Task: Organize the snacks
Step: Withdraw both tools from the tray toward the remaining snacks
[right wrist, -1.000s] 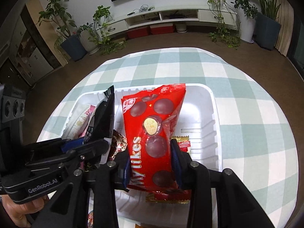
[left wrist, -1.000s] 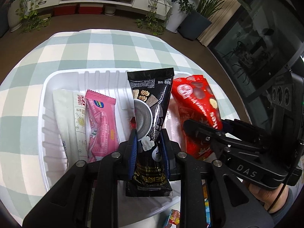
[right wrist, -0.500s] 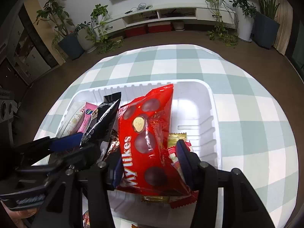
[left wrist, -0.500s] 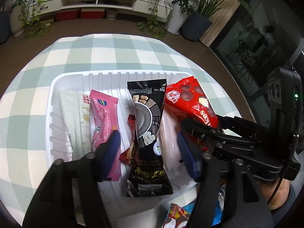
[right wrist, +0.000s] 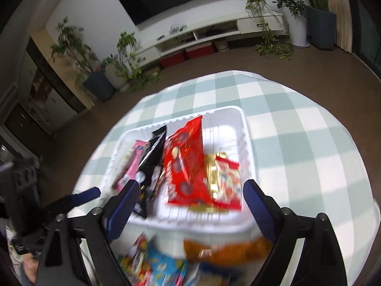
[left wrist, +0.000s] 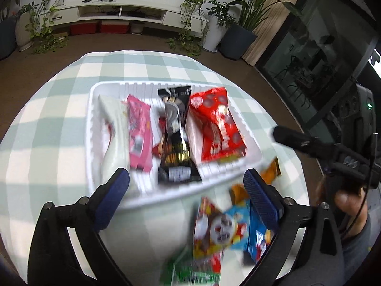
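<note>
Blue-padded jaws on both grippers are opening, nothing between them. Left gripper (left wrist: pixel 187 181) hangs over the near rim of the white ribbed plastic tray (left wrist: pixel 166 197); right gripper (right wrist: pixel 190 194) likewise, at the tray's near edge in its own view.

In the tray, lying side by side from left to right in the left view: a white wrapped bar (left wrist: pixel 112 128), a pink snack packet (left wrist: pixel 140 133), a long black glossy sachet (left wrist: pixel 177 138), a red chocolate-ball bag (left wrist: pixel 218 128). The right view shows a gold-and-red small packet (right wrist: pixel 223 183) beside the red bag, partly under it.

Loose packets remain on the green-and-white checked counter (left wrist: pixel 54 109) in front of the tray: a red-and-blue cartoon-printed bag (left wrist: pixel 221 228), an orange wrapper (left wrist: pixel 269 174), a green one at the bottom edge, all blurred.

Risks, as judged:
- Black sachet overhangs smaller wrappers beneath; a knock from a passing finger could tip it out.
- Red bag leans on the gold packet and may slide when a neighbour is added.
- Tray is light; a push on its rim would likely shift it.
- Both grippers work close together over the loose pile; collision or a double pick looks possible.
</note>
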The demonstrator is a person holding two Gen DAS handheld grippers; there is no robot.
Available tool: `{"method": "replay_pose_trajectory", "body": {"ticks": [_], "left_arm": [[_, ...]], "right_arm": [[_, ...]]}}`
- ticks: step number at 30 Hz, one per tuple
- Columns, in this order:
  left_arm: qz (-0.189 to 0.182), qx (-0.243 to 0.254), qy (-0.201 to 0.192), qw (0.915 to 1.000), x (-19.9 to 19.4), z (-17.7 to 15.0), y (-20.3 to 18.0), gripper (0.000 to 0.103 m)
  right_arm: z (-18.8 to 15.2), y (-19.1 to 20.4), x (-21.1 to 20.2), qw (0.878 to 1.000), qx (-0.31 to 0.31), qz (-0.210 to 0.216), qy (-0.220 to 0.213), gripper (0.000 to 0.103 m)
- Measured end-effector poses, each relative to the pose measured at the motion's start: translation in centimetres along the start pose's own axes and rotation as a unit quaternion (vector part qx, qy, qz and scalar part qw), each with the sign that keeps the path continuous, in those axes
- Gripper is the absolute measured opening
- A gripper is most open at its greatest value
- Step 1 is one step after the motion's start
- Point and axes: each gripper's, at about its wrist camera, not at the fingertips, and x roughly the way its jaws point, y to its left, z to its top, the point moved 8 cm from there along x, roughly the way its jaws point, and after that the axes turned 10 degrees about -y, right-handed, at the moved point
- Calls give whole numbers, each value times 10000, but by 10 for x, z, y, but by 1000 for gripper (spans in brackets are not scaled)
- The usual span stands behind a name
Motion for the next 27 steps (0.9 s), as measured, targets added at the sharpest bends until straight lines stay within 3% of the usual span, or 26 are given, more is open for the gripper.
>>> {"method": "replay_pose_trajectory", "body": {"ticks": [7,13,21,27], "left_arm": [[-147,468,215,9986,-29,-62,-20,97],[95,75,300,9995,-38,-115,-23,97],[950,86,356,9948,-21,-136,-22,97],[1268,397,555,9896,-11,-142,-14,97]], "right_arm": [[-64,-11,-68,9982,464,189,-336,94],[-131,-34,-72,9946,1028,90,65,94],[-140,-30,-73,9960,893,87,14,94],[-149,-36,-72,9964,852,17,49,94]]}}
